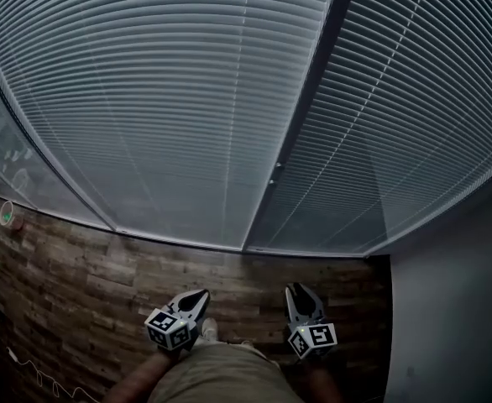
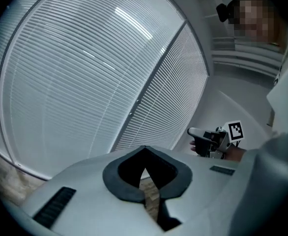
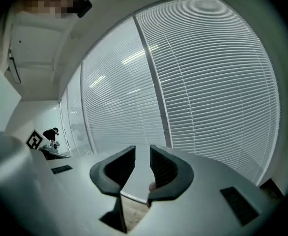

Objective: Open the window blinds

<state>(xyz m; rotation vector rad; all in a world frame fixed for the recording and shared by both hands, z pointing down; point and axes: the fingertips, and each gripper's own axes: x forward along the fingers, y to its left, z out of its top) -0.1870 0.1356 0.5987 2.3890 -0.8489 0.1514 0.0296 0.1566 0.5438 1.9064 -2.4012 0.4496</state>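
The floor [image 1: 103, 292] is laid with dark wood-look planks in staggered rows. It runs up to the foot of the blinds [image 1: 170, 124] and, at the right, to a grey wall [image 1: 456, 309]. Near the left edge a small round thing with a red rim [image 1: 9, 215] sits on the boards, too small to identify. A thin white cable [image 1: 36, 374] snakes across the lower left corner.

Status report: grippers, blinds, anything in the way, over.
Left gripper shut, empty. Right gripper open, empty. Blinds fully down, slats closed, both grippers short of them. No obstacle seen in between.
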